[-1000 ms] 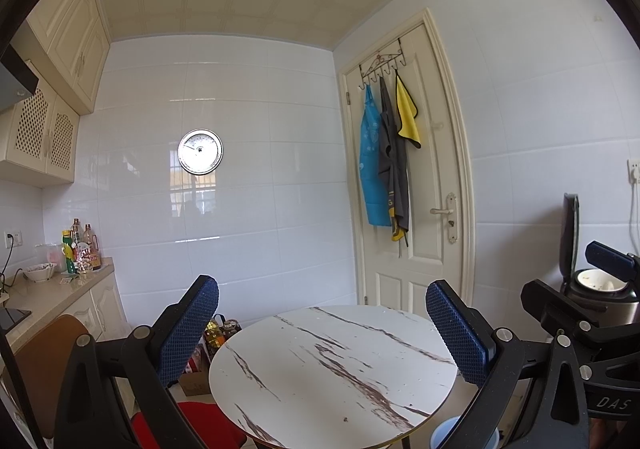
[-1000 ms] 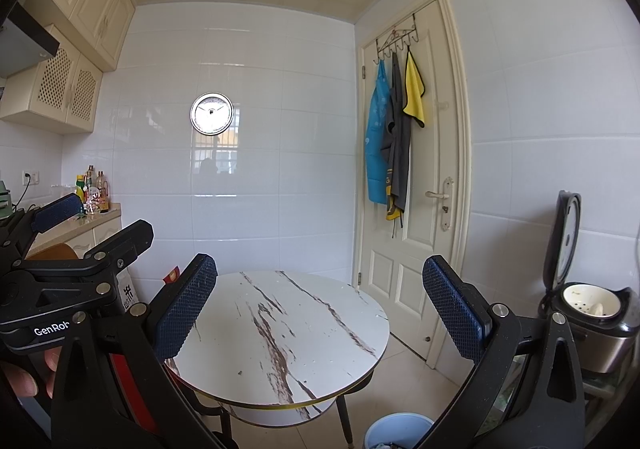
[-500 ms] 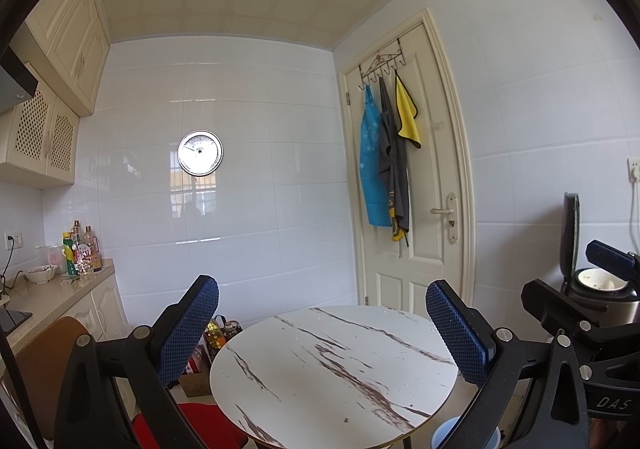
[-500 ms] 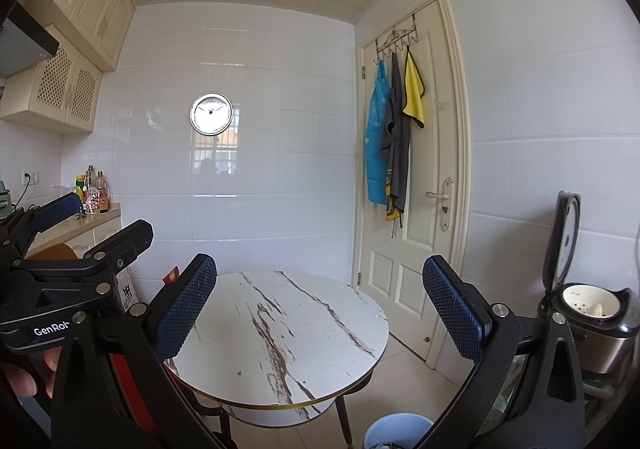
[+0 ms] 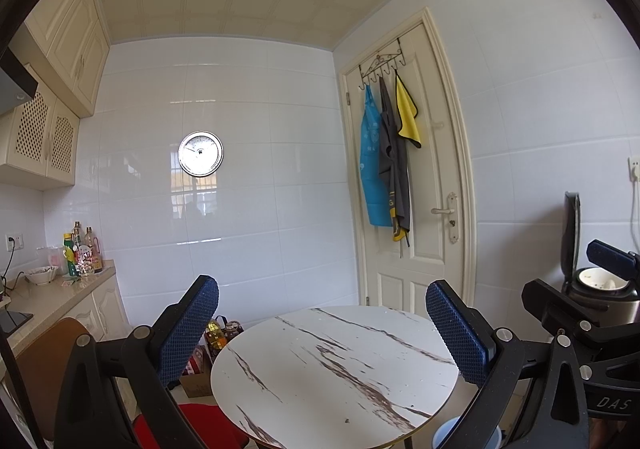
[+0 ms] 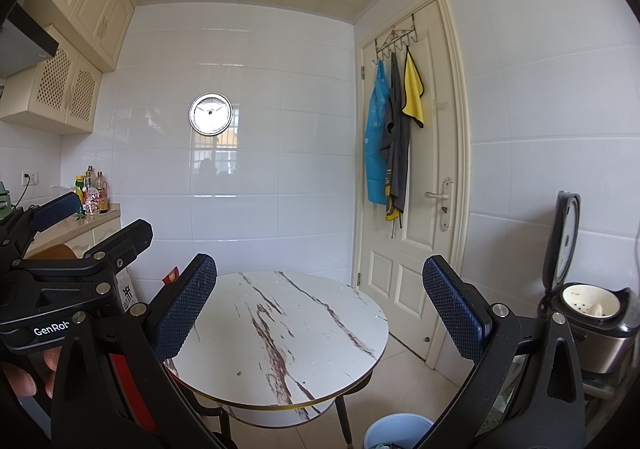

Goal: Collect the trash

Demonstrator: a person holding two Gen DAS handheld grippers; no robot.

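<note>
White-tiled kitchen walls back a round, marble-patterned surface (image 6: 280, 333). Both hand-held grippers, left (image 5: 322, 329) and right (image 6: 320, 313), hover above it with blue-padded jaws spread wide, holding nothing. One small dark crumb (image 6: 239, 373) lies on the surface, too tiny to show any axis. Below its near edge stands an upright blue plastic bin (image 6: 394, 431).

left gripper (image 5: 322, 333) jaws wide apart (holding nothing), right gripper (image 6: 320, 313) likewise
</note>
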